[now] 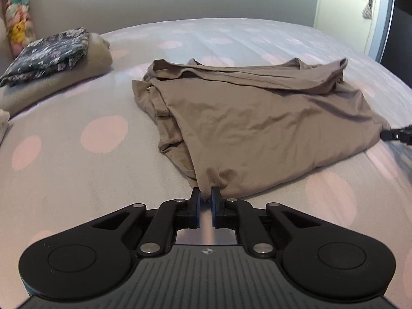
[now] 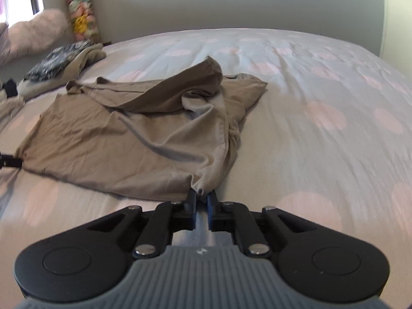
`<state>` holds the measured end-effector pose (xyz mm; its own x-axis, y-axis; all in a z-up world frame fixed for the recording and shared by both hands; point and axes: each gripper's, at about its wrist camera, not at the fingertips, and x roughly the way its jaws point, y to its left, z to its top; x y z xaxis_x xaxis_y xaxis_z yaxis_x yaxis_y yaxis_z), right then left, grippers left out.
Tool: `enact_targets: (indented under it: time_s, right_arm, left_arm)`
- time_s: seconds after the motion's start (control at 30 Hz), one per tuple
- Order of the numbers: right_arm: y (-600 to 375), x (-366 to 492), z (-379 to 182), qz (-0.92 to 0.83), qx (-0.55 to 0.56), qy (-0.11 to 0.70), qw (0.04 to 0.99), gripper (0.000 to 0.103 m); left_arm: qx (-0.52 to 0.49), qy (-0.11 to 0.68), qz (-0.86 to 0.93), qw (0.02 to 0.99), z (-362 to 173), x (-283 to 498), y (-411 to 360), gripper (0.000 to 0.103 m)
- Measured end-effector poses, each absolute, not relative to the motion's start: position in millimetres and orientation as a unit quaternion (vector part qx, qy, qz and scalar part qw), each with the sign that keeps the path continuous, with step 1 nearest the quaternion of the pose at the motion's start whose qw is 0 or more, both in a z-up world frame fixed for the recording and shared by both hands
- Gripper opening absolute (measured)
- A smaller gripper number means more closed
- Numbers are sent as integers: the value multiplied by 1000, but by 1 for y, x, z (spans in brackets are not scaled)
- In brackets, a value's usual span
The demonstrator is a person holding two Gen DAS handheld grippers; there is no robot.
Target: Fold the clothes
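Across the bed (image 1: pixel 77 185), taupe garment (image 1: pixel 257 118) crosswise

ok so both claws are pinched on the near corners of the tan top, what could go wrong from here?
1. Each claw, left and right, holds only a thin bunch of the tan top; a corner may slip out on lifting.
2. The far edge is already rumpled and humped, so a fold over it could lock in creases.
3. The bedspread is soft and may drag along.

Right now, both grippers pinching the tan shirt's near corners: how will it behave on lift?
Likely floppy: the tan shirt already lies creased and bunched. Probably sags between the left gripper and right gripper. Thin fabric looks light; the loose far folds may fall open.
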<state>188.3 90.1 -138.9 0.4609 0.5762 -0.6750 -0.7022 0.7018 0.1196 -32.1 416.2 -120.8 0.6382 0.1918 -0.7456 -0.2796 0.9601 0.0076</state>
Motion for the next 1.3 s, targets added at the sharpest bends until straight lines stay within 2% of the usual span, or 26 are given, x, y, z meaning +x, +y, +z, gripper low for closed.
enact_targets:
  time_s: [0.13, 0.23, 0.33, 0.43, 0.47, 0.5, 0.57, 0.7, 0.77, 0.87, 1.0, 1.07, 1.2, 1.3]
  right_arm:
    - [85, 185, -138, 361, -103, 350, 858, 8]
    - [78, 186, -139, 334, -110, 352, 867, 3]
    - [69, 180, -133, 317, -125, 335, 879, 3]
    - [69, 165, -124, 320, -161, 294, 886, 9]
    - [72, 158, -123, 326, -184, 279, 885, 11]
    - [76, 151, -122, 332, -206, 263, 882, 18]
    - [86, 137, -126, 339, -260, 235, 873, 30]
    - [104, 108, -144, 340, -389, 158, 842, 41]
    - [107, 102, -152, 347, -421, 136, 827, 41]
    - [110, 96, -164, 353, -473, 103, 801, 43]
    - [115, 90, -175, 354, -530, 63, 768, 43]
    - [117, 91, -178, 356, -544, 52, 758, 43]
    - [124, 99, -181, 356, -560, 40, 747, 42]
    - [132, 105, -183, 357, -571, 35, 739, 36]
  left_arm:
    - [-67, 401, 138, 903, -117, -41, 423, 4]
    - [-73, 410, 151, 897, -117, -49, 427, 4]
    - [-38, 425, 182, 886, -115, -58, 423, 4]
    - [6, 409, 188, 893, -106, -65, 409, 7]
    - [27, 402, 187, 896, -104, -66, 402, 14]
    - [59, 393, 189, 898, -104, -66, 392, 23]
    - [129, 382, 189, 896, -107, -64, 372, 28]
    - [238, 396, 165, 871, -125, -57, 344, 28]
    - [279, 402, 148, 859, -135, -55, 336, 30]
    - [352, 403, 131, 834, -151, -53, 325, 39]
    - [451, 395, 121, 791, -171, -46, 315, 43]
    - [496, 387, 125, 767, -180, -42, 312, 43]
    - [521, 377, 127, 755, -188, -32, 319, 43]
    - [537, 369, 126, 748, -193, -26, 320, 41]
